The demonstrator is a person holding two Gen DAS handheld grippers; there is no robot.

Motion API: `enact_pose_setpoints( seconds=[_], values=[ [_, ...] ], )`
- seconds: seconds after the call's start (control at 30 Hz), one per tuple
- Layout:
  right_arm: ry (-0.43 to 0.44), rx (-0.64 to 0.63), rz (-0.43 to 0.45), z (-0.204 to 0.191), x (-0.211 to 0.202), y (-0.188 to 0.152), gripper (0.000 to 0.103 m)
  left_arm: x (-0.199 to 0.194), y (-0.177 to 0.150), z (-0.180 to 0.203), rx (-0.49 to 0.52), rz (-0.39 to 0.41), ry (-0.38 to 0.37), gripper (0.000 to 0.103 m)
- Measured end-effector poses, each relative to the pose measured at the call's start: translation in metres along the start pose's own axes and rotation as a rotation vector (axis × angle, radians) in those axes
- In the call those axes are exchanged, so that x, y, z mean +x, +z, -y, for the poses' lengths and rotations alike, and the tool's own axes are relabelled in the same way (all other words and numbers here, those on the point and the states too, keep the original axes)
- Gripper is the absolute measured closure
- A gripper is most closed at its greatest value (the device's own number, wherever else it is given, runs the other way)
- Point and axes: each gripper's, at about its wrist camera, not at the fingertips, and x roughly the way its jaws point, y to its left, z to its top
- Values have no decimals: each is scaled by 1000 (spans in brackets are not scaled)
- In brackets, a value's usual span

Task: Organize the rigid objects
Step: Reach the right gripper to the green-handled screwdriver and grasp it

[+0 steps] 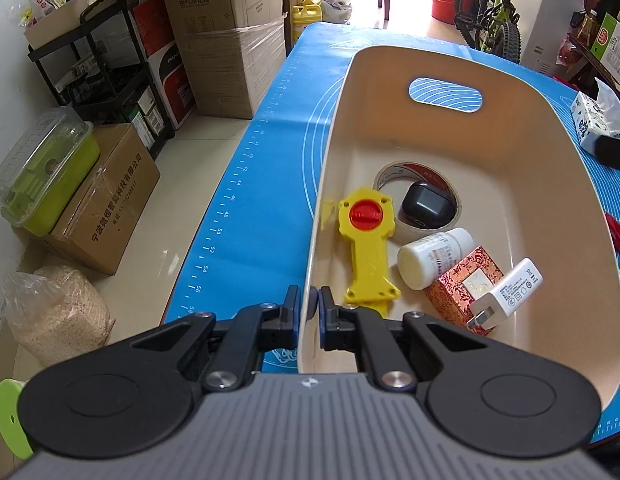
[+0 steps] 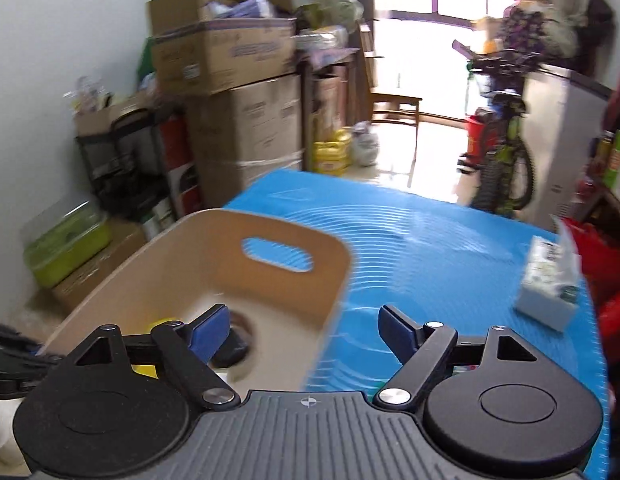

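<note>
At the bottom centre of the left wrist view, the left gripper [image 1: 309,300] is clamped on the near rim of the cream bin [image 1: 450,60], one pad outside the wall and one inside. Just past the fingertips, inside the bin, lies a yellow plastic tool with a red knob [image 1: 366,248], running lengthwise along the left wall. To its right, lower centre of the frame, a white pill bottle [image 1: 432,256] lies on its side, touching a red patterned box [image 1: 462,284], and a white USB charger [image 1: 508,294] rests on that box with its prongs pointing toward the lower left. Farther in, at mid-frame, a roll of tape [image 1: 390,174] lies flat with a black earbud case [image 1: 428,204] sitting in its core. The bin's far wall has an oval handle cutout and stands on a blue mat [image 1: 250,160].

In the blurred right wrist view, the right gripper [image 2: 304,330] has its jaws spread wide with nothing between them; its left finger hangs over the bin interior, its right finger over the mat. At the right edge of that frame a tissue pack [image 2: 550,284] sits on the mat, well apart from the bin. Beyond the mat, cardboard boxes [image 2: 246,120] are stacked at upper left and a bicycle [image 2: 506,152] stands at upper right.
</note>
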Motion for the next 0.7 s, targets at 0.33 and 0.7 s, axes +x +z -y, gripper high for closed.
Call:
enact_pose_setpoints(
  seconds=[0.33,0.7],
  values=[
    [-135,143,-116,64,41,-43,19,0,0,0,2,0,3,92],
    [-132,100,-156,61,82,-70,19,0,0,0,3,0,4,92]
  ],
)
